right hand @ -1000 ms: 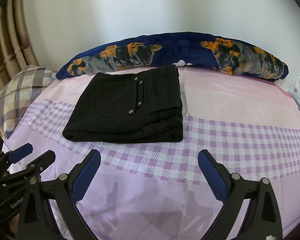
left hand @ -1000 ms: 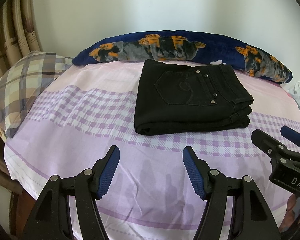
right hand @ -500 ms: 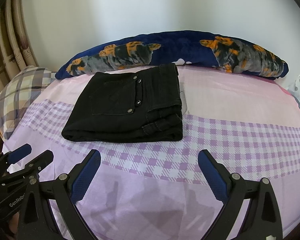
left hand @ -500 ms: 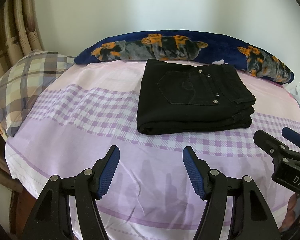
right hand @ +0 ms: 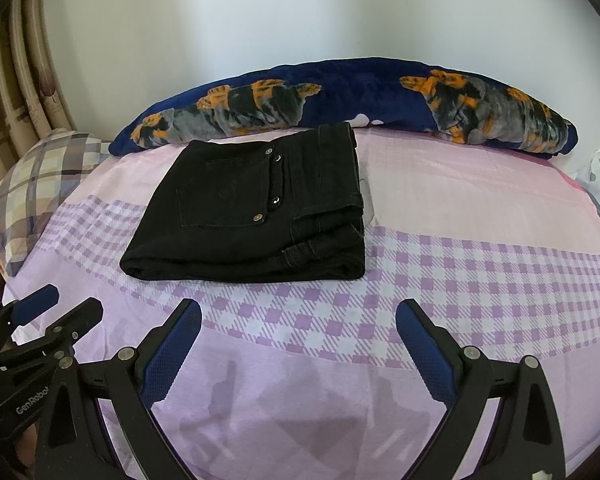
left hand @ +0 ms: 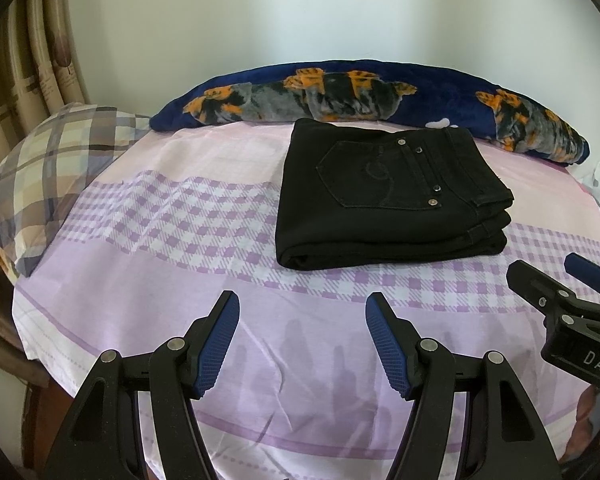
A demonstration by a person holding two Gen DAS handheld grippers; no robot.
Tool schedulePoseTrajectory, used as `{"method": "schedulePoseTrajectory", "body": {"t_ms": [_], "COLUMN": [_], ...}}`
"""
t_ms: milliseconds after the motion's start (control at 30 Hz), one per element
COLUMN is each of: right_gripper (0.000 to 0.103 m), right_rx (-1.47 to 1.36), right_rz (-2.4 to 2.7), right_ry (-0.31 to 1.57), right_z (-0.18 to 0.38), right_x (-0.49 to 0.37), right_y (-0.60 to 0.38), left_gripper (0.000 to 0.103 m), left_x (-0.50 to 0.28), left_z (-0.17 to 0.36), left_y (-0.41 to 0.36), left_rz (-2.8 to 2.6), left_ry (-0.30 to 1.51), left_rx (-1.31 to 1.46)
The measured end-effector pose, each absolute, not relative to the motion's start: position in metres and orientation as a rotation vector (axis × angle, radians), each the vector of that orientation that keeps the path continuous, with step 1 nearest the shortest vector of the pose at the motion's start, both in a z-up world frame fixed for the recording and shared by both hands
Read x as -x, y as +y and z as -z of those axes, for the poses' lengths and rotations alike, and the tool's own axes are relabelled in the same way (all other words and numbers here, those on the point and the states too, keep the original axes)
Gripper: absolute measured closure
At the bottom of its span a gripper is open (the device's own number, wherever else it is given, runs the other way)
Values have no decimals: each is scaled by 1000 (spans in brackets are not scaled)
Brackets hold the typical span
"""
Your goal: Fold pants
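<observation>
The left gripper (left hand: 302, 340) is hovering over the near part of the bed with its jaws standing wide apart and holding nothing; its blue pads (left hand: 384, 346) are facing each other across bare sheet. The right gripper (right hand: 298, 354) is hanging beside it, jaws spread even wider and likewise gripping nothing. Each gripper is showing at the edge of the other's view: the right one (left hand: 560, 312) at the right side of the left wrist view, the left one (right hand: 40, 332) at the left side of the right wrist view.

Ahead of both pairs of jaws, well apart from the fingertips, the black pants (left hand: 388, 196) are lying folded into a compact stack on the bed sheet (left hand: 180, 280), a back pocket with metal rivets facing up. In the left wrist view the stack is sitting ahead and slightly right of the jaws; in the right wrist view the pants (right hand: 256, 208) are sitting ahead and to the left. The stack is resting toward the far edge of the bed, its far side just beside a long navy blanket roll (left hand: 360, 96) with orange and grey print running along that edge against the wall. A plaid pillow (left hand: 52, 168) is lying at the bed's far left corner, with a curtain (left hand: 24, 80) hanging behind it.
</observation>
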State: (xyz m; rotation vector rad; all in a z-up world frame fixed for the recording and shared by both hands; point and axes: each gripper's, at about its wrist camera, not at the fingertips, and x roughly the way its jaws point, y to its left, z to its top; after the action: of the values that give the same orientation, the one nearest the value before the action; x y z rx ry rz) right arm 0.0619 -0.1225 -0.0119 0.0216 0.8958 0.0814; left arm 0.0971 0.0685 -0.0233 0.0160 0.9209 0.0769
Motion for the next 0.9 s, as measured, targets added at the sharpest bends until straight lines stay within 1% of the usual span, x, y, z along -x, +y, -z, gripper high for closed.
{"method": "schedulePoseTrajectory", "body": {"t_ms": [900], "right_gripper": [6], "right_rx": [-25], "right_rz": [-82], "right_ry": [896], "right_z": [14], "right_x": [-61], "right_y": [-122], "left_gripper": [37], "left_x": [-95], "left_z": [24], "left_y": [72], "left_rz": [-79], "left_ry": [926], "left_rx": [-13]}}
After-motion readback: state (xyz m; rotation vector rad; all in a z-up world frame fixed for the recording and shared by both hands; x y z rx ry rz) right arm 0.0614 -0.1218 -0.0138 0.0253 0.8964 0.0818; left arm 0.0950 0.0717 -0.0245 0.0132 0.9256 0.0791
